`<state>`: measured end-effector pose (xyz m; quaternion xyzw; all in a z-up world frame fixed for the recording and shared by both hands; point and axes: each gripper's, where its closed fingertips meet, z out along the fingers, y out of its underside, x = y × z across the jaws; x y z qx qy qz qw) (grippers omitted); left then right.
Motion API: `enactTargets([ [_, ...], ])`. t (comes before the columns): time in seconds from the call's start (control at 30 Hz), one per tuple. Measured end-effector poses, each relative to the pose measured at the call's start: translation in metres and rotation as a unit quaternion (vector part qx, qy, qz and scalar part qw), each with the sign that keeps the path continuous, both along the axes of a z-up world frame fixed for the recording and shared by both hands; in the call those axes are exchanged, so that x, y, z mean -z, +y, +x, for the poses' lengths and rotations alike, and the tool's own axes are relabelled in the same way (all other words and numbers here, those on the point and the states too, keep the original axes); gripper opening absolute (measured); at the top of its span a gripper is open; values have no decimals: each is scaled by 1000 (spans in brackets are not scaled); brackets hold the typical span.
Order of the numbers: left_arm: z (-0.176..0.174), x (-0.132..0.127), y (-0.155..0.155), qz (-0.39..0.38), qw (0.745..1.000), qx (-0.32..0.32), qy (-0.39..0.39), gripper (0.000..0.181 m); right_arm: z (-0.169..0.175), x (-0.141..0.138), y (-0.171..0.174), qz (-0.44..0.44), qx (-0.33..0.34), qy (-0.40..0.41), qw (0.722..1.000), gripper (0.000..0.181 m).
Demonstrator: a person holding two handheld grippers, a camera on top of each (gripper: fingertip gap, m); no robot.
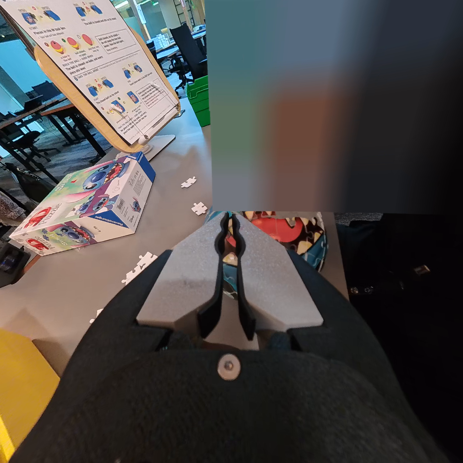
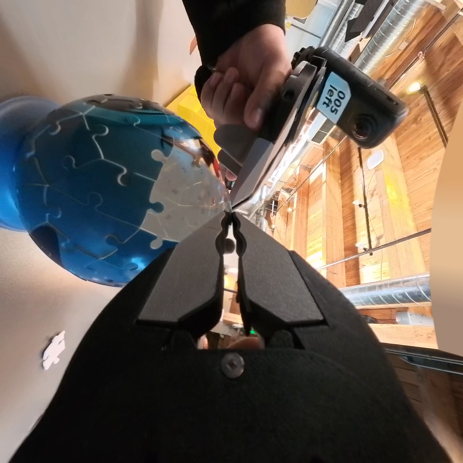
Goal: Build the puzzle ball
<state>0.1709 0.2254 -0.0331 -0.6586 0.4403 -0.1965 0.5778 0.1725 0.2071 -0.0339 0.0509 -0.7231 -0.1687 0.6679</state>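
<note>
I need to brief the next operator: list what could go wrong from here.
1. Both grippers, left gripper and right gripper, pinch the open rim of the puzzle ball; uneven pulling may pop joined pieces apart.
2. Loose white pieces lie near the table edge and could get knocked off.

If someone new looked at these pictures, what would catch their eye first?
Probably the half-built puzzle ball, blue outside and pale inside, filling the left of the right wrist view. Both the left gripper and right gripper meet at its open rim. Next, the colourful puzzle box lying on the grey table.
</note>
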Motion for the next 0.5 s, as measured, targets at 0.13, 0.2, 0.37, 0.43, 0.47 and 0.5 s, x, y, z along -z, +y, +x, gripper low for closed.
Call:
enactTargets([
  [0.13,-1,0,0,-1,1000,-1,0,0,0,0,0,7,1,1,1000,0],
  [0.2,-1,0,0,-1,1000,-1,1,0,1,0,0,12,0,2,1000,0],
  [0.37,0,0,1,0,1000,1,2,0,2,0,0,21,0,4,1000,0],
  [0.43,0,0,1,0,1000,2,3,0,2,0,0,19,0,4,1000,0],
  [0.47,1,0,1,-1,1000,2,3,0,2,0,0,18,-2,4,1000,0],
  [0.5,1,0,1,-1,1000,3,4,0,2,0,0,15,-2,4,1000,0],
])
